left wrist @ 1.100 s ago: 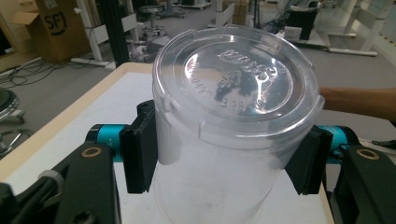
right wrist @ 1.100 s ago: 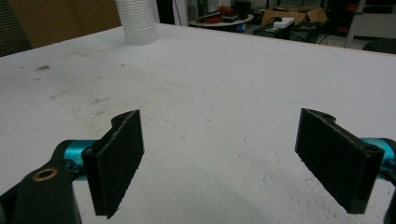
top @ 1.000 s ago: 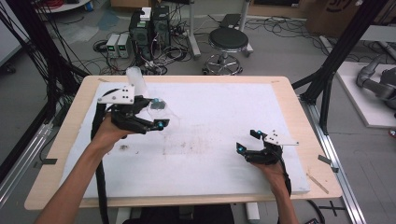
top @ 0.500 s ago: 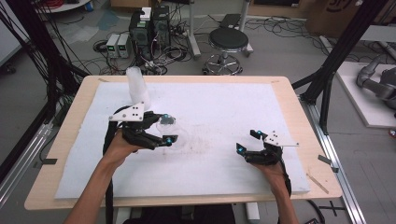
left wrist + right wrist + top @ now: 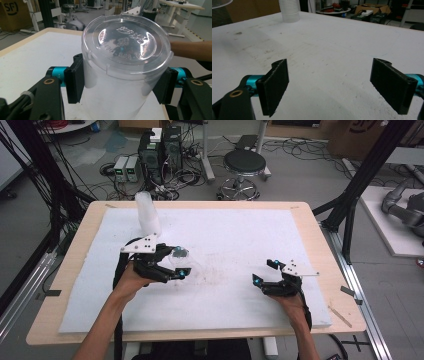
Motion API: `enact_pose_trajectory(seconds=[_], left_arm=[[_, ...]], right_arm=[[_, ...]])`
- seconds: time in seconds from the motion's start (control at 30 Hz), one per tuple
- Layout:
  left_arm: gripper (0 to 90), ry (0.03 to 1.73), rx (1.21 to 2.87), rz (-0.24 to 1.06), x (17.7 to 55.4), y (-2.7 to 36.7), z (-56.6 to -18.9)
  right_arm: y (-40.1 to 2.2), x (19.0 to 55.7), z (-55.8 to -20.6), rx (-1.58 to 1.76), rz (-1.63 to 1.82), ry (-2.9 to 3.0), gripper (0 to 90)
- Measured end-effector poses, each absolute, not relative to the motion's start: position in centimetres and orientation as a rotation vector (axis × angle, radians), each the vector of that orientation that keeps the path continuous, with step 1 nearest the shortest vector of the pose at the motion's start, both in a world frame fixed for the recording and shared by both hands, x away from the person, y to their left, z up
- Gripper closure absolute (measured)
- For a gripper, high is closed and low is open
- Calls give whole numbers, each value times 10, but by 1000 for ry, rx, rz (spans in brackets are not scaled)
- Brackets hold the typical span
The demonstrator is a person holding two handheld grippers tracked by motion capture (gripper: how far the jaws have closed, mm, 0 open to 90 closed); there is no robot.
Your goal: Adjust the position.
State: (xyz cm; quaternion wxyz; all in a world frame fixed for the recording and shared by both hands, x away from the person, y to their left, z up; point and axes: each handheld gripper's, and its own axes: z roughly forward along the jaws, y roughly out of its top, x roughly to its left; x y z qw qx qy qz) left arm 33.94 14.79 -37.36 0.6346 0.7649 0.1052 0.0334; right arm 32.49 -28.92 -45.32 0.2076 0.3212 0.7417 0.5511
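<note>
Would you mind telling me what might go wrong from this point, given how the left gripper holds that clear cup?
1. The clear plastic cup sits between the left gripper's jaws; its thin, smooth wall might buckle or slip if squeezed harder.
2. The stack of cups stands close behind that gripper, so a careless move back could topple it.
3. The right gripper rests open, too far away to steady anything.

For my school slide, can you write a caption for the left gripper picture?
A hand-held gripper squeezes a clear plastic cup with its lid on, above a white table.
</note>
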Motion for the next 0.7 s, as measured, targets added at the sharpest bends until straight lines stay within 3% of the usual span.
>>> enact_pose_trajectory(seconds=[0.43,0.7], left_arm=[[364,233,1747,62,341,147,-376],[364,212,1728,41,340,144,-375]], right_arm=[[-289,328,-450,824,1599,2137,150],[-275,329,-425,703,1727,2231,150]])
